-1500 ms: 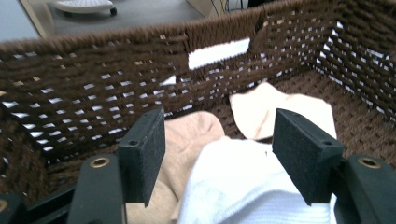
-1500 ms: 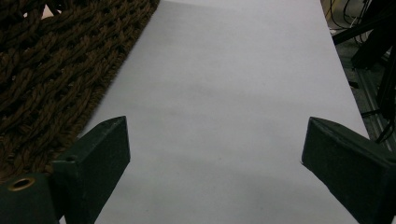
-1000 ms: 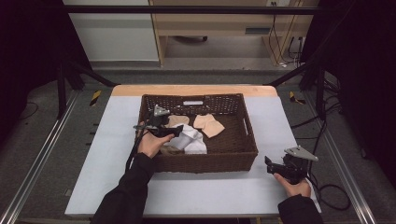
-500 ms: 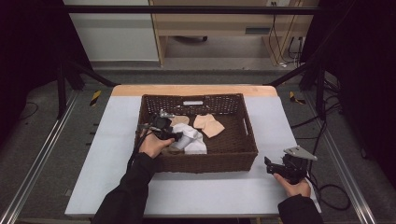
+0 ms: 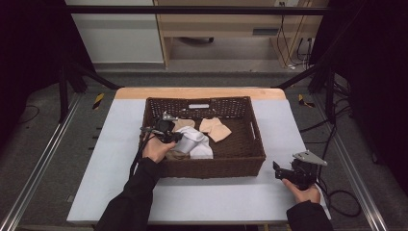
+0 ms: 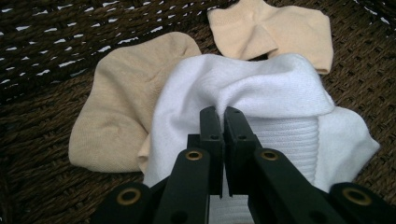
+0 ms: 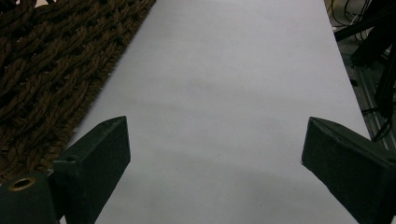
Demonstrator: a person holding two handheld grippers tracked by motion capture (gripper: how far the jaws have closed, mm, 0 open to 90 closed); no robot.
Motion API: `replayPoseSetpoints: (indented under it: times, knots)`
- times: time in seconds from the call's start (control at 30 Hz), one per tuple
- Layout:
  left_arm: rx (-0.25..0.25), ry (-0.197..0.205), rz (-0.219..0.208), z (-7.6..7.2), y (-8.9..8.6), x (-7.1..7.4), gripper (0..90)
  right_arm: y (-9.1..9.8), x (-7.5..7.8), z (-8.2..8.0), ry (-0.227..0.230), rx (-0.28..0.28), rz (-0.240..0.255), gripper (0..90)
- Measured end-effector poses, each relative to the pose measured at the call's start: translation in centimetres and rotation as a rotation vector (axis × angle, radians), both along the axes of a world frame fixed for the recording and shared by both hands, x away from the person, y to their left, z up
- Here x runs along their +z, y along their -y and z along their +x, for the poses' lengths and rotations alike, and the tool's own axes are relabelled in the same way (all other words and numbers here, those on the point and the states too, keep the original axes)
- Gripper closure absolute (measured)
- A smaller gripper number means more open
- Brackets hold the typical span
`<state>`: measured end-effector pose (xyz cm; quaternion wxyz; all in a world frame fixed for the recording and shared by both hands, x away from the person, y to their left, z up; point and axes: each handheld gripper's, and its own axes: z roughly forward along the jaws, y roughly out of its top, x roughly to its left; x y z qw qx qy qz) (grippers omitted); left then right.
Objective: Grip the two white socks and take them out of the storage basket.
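Note:
A brown wicker basket [image 5: 211, 166] sits mid-table and holds a white sock [image 5: 198, 142] and two tan socks [image 5: 215, 129], [image 5: 183, 124]. My left gripper [image 5: 177, 137] reaches into the basket's left part. In the left gripper view its jaws [image 6: 223, 112] are shut on a fold of the white sock [image 6: 261, 88], which lies partly over one tan sock [image 6: 121, 102], with the other tan sock [image 6: 275, 30] beyond. My right gripper [image 5: 277, 168] rests on the table to the right of the basket's near corner. It stands open [image 7: 215, 140] over bare white tabletop.
The basket's woven side [image 7: 42, 70] runs along the left of the right gripper view. The white tabletop [image 5: 115, 159] spreads around the basket. Metal rails, cables and dark frame posts flank the table, and a wooden bench stands behind it.
The left hand and gripper have shifted only slightly at the white sock inside the basket. The right gripper has stayed in place.

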<state>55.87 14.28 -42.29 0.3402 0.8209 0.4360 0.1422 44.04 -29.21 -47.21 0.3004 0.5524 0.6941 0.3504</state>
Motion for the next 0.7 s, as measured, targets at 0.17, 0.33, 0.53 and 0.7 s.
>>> replayPoseSetpoints:
  times: [0.17,0.33,0.53,0.7]
  knots:
    - [-0.008,0.016,-0.012,0.6,0.3,-0.8,44.3,0.0,0.0,0.0,0.001,0.003,-0.005,8.2]
    - [-0.023,0.002,0.001,1.0,0.5,-1.2,46.8,0.0,0.0,0.0,-0.002,0.006,-0.005,8.2]
    - [-0.025,-0.046,0.032,0.9,0.4,-1.0,75.4,0.0,-0.1,0.0,-0.002,0.007,-0.007,8.3]
    - [-0.017,-0.031,0.023,0.5,0.3,-0.3,80.1,0.0,0.0,-0.1,0.0,0.006,-0.004,8.4]
